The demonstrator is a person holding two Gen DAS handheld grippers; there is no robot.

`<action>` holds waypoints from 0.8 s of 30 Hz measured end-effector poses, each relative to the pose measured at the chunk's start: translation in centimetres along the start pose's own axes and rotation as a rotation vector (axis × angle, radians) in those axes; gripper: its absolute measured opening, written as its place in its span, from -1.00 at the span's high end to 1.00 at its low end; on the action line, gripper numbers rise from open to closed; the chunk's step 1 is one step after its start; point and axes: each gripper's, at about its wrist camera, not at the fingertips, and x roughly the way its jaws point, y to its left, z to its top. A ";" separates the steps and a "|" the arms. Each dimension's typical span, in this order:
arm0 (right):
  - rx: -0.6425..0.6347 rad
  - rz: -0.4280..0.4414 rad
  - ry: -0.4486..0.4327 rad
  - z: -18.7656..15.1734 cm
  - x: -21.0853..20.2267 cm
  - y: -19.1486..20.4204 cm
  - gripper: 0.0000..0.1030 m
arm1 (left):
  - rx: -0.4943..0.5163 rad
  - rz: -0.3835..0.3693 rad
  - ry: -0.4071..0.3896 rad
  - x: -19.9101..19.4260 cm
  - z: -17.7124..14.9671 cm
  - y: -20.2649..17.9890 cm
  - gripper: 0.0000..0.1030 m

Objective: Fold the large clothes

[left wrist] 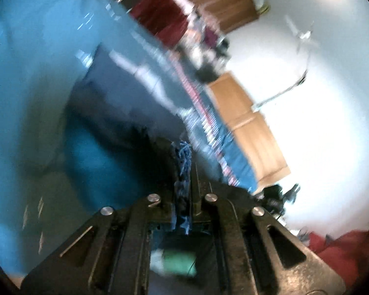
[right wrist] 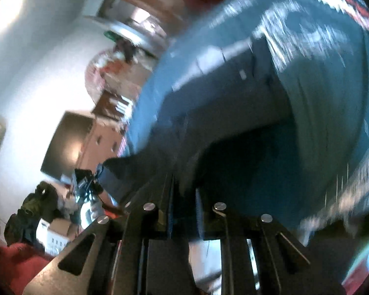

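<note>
Here, a dark blue garment (left wrist: 125,93) with a frayed, fringed edge is pinched tight by the left gripper (left wrist: 183,172) and the right gripper (right wrist: 182,184), blurred.

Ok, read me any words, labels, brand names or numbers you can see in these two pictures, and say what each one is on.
Nothing can be read in either view.
Blue garment: white print near its striped edge, too blurred to read.
Cardboard box on the floor: small dark marks, too small to read.
Left gripper and right gripper: no markings visible.
</note>
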 end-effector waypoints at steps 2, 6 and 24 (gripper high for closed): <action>-0.026 0.001 -0.047 4.1 -0.2 0.6 0.66 | 0.012 -0.020 -0.038 1.2 3.0 -0.7 0.89; -0.050 -0.006 -0.092 12.9 1.3 0.2 0.66 | 0.038 -0.023 -0.092 3.7 9.3 -1.4 0.89; 0.109 -0.220 0.109 34.1 23.5 -22.1 0.23 | -0.155 0.459 0.151 25.4 21.2 18.6 0.60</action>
